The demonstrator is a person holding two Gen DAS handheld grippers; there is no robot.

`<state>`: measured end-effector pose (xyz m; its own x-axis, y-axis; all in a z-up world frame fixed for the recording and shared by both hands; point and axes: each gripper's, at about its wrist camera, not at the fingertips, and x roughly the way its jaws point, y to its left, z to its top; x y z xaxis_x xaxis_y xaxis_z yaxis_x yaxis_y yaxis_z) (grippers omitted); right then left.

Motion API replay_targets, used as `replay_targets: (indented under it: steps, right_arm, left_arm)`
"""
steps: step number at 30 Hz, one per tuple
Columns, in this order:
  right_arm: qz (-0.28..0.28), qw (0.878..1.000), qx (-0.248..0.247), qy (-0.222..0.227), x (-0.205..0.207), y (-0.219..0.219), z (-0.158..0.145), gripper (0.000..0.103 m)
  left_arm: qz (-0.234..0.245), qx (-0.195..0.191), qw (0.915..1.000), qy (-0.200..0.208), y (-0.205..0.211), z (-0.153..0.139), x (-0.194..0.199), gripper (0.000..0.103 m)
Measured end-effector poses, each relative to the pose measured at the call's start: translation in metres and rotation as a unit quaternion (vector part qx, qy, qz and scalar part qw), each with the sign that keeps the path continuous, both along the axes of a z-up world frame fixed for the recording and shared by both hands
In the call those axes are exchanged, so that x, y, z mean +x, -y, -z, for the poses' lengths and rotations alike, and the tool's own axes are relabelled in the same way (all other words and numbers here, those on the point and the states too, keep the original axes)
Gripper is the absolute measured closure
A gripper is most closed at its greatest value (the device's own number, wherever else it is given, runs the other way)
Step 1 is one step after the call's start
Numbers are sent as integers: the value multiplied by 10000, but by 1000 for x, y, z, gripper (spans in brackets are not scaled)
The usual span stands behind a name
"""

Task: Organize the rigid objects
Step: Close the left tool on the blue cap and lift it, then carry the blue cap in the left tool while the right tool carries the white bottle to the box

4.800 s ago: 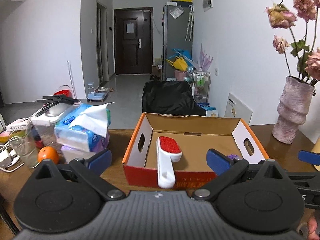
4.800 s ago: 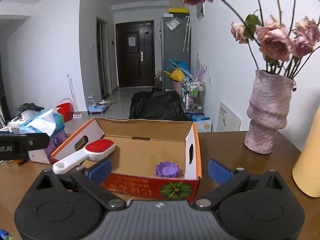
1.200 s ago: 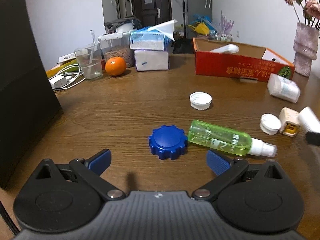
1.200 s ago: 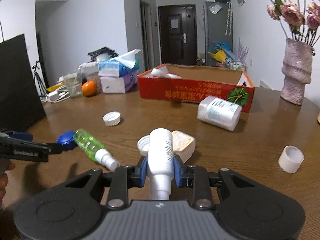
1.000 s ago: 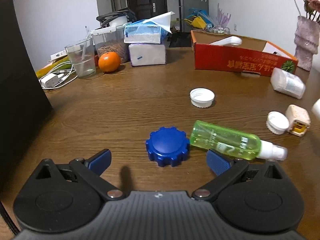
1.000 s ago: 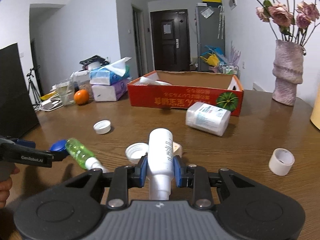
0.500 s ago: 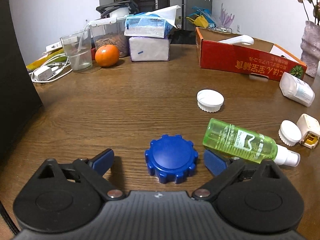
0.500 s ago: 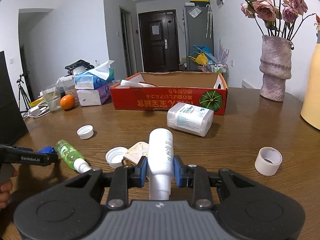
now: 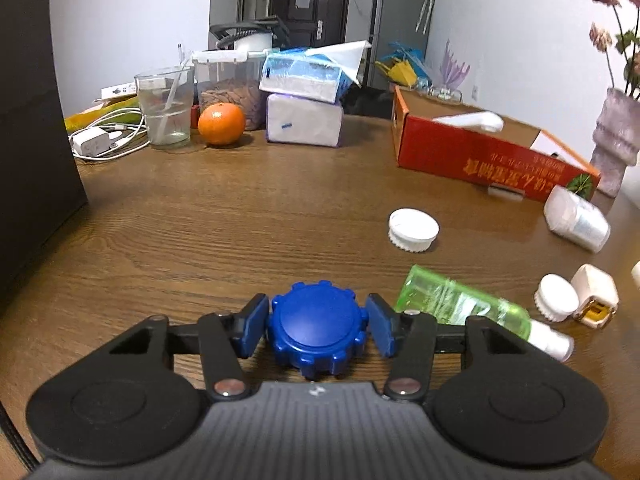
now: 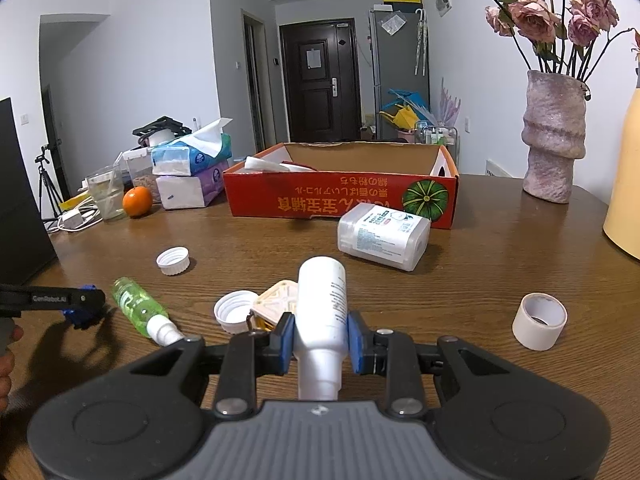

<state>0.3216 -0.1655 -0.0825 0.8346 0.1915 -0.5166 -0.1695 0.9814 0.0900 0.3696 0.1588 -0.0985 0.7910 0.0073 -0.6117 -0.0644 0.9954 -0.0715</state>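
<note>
Both grippers: low over my brown wooden table [image 9: 248,216], pointing toward the red cardboard box [image 10: 340,200] at the far side.
Left gripper [image 9: 317,322]: level near the tabletop, blue pads closed against the sides of the blue scalloped plastic cap [image 9: 317,327].
Right gripper [image 10: 320,338]: pads clamped on the white plastic bottle [image 10: 322,312], its base pointing forward.
Green spray bottle [image 9: 460,306]: lying just right of the cap.

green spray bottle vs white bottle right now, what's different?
The green spray bottle lies loose on the table; the white bottle is clamped in the right hand-held gripper. The green one is see-through with a white nozzle; the white one is opaque. Both are small plastic bottles.
</note>
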Motion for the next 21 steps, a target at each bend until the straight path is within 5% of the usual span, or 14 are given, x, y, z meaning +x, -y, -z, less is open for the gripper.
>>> replay_targets:
  steps: [21]
  right_arm:
    - [87,9997,62,210,-4,13,-10,76]
  left_arm:
    - [202,-236,9981,531,52,-29,-36,48]
